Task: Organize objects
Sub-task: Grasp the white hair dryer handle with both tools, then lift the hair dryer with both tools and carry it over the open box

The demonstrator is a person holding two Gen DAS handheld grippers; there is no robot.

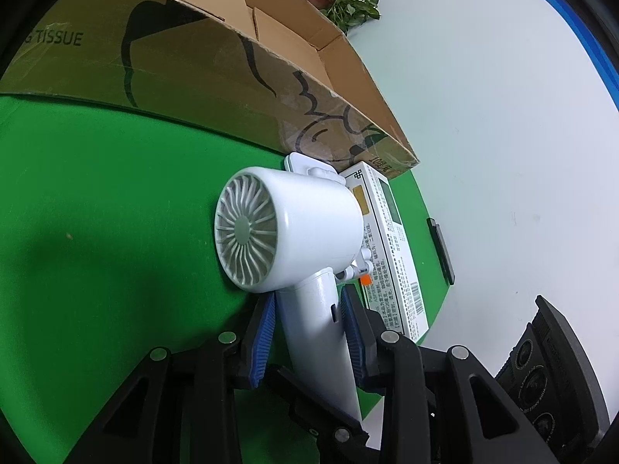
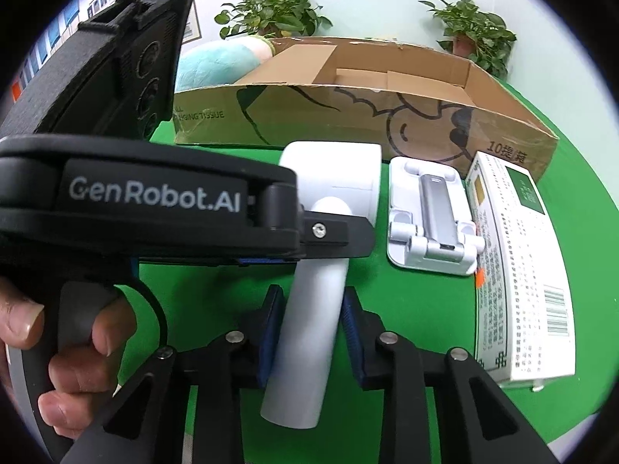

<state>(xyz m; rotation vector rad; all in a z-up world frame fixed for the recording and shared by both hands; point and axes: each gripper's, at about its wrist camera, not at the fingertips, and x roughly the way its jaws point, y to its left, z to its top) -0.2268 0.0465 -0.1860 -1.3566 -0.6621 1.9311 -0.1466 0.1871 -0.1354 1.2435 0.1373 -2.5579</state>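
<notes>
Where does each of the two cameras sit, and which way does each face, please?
Left wrist: on the left gripper, facing the hairdryer and cardboard box; only its own jaws show.
Right wrist: on the right gripper, facing the same box; the left gripper and a hand show.
Shared: hairdryer, box, medicine carton.

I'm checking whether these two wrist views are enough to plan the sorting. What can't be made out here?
- Cardboard box interior: left wrist view, hidden by its near wall; right wrist view shows only part of its floor.
- Handheld fan blades: right wrist view, hidden behind its own body and the left gripper.
- Medicine box small print: too small and warped in both views.
- Table edge: cut off by the fisheye rim.
</notes>
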